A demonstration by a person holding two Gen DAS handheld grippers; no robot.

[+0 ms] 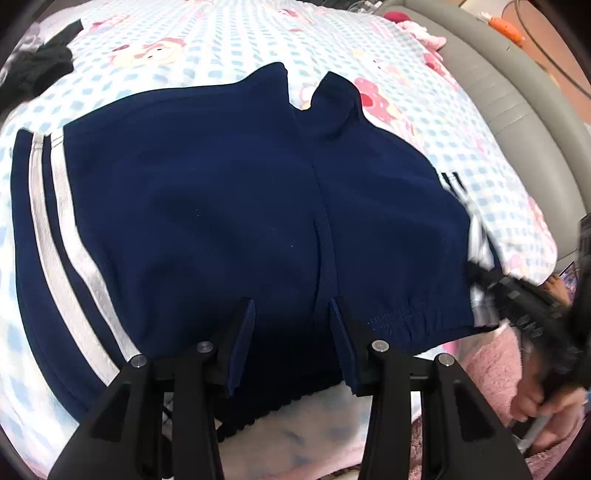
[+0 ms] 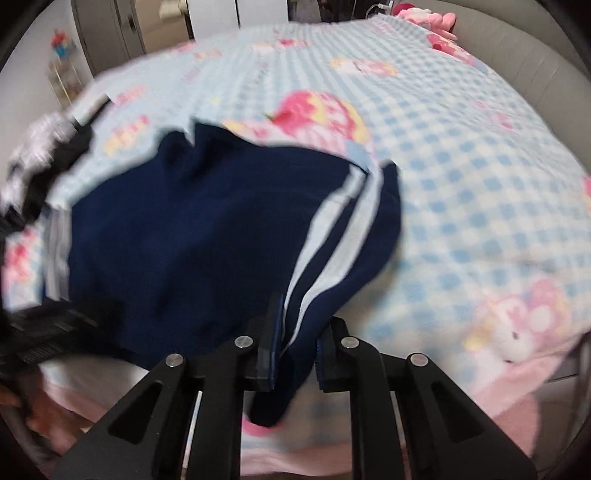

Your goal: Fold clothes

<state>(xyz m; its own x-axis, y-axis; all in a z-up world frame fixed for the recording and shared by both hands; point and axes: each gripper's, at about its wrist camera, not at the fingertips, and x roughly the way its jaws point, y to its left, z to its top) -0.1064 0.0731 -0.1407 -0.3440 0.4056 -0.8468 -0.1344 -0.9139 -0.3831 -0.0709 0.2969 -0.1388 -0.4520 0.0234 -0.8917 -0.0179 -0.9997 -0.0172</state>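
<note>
Navy shorts with white side stripes lie spread on the blue checked bed blanket. My left gripper hangs over the middle of the waistband, its jaws about half apart, with cloth under and between them and no pinch that I can see. My right gripper is shut on the striped side edge of the shorts near the waistband; a fold of navy cloth hangs below the pads. In the left wrist view the right gripper shows blurred at the shorts' right waistband corner.
A dark garment lies at the blanket's far left. A grey padded bed frame curves along the right, with pink plush toys at the far end. A pink fleece layer edges the near side. A hand holds the right gripper.
</note>
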